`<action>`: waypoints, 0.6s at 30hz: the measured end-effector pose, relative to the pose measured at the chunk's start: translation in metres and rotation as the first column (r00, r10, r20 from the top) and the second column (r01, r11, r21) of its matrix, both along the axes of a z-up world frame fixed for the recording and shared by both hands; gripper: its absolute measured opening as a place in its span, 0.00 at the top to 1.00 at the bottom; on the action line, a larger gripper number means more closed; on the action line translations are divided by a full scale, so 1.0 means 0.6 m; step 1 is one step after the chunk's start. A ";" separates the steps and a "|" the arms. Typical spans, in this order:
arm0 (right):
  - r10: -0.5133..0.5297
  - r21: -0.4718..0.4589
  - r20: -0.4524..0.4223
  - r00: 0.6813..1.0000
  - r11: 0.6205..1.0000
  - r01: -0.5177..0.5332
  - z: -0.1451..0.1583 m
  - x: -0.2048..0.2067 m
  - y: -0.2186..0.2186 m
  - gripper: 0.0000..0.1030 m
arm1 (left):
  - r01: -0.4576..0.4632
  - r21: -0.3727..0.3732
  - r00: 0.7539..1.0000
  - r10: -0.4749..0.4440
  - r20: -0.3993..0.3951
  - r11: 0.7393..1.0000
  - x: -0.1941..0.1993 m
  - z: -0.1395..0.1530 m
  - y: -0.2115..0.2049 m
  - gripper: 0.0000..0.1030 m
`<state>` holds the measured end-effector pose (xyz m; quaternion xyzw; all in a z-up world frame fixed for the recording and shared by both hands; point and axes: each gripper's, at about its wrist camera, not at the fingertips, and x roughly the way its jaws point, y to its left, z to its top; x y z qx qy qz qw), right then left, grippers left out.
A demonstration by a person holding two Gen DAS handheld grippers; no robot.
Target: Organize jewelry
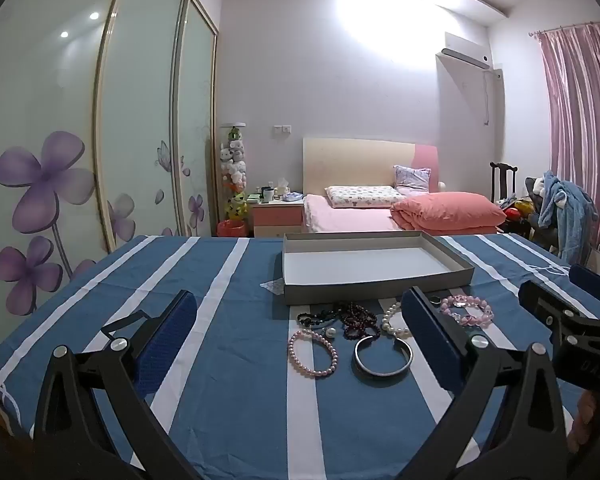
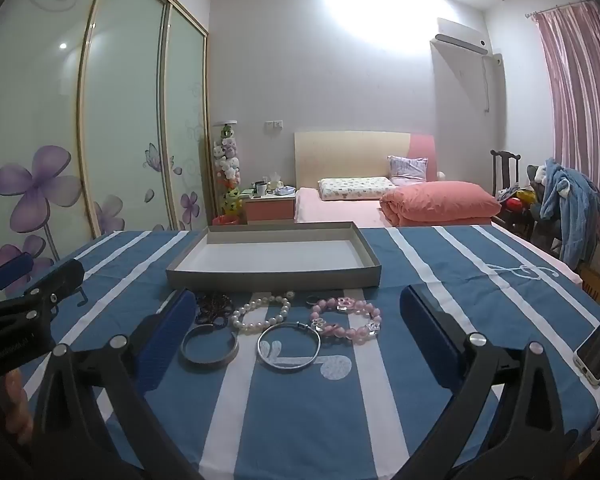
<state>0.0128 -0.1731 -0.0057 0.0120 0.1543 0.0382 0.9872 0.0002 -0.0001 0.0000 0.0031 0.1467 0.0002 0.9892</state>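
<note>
Both grippers' jaws gape wide, holding nothing; bracelets [image 2: 276,332] lie before the empty tray [image 2: 274,276].

A phone [image 2: 598,351] lies at the right edge of the striped tablecloth [image 2: 284,420]. Behind, centre frame, a pink bed [image 2: 340,212] holds a folded quilt [image 2: 440,202] (salmon-coloured). Floral wardrobe doors [image 2: 60,140] fill the left; pink curtains [image 2: 584,100] hang at the right.
</note>
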 end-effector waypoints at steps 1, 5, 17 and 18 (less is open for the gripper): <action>0.000 -0.003 -0.001 1.000 1.000 0.000 0.000 0.000 0.000 0.04 | 0.000 0.000 1.000 0.000 -0.001 1.000 0.000 0.000 0.000 0.02; 0.000 -0.002 -0.003 1.000 1.000 0.000 -0.001 0.001 0.000 0.04 | 0.000 0.003 1.000 0.000 0.002 1.000 0.000 0.000 0.000 0.02; 0.000 0.001 -0.006 1.000 1.000 0.000 -0.003 0.002 0.001 0.04 | -0.002 0.002 1.000 0.002 0.001 1.000 -0.005 0.001 0.001 0.02; 0.000 0.002 -0.007 1.000 1.000 0.000 -0.003 0.002 0.002 0.04 | 0.000 0.002 1.000 0.000 -0.001 1.000 0.000 0.000 0.000 0.02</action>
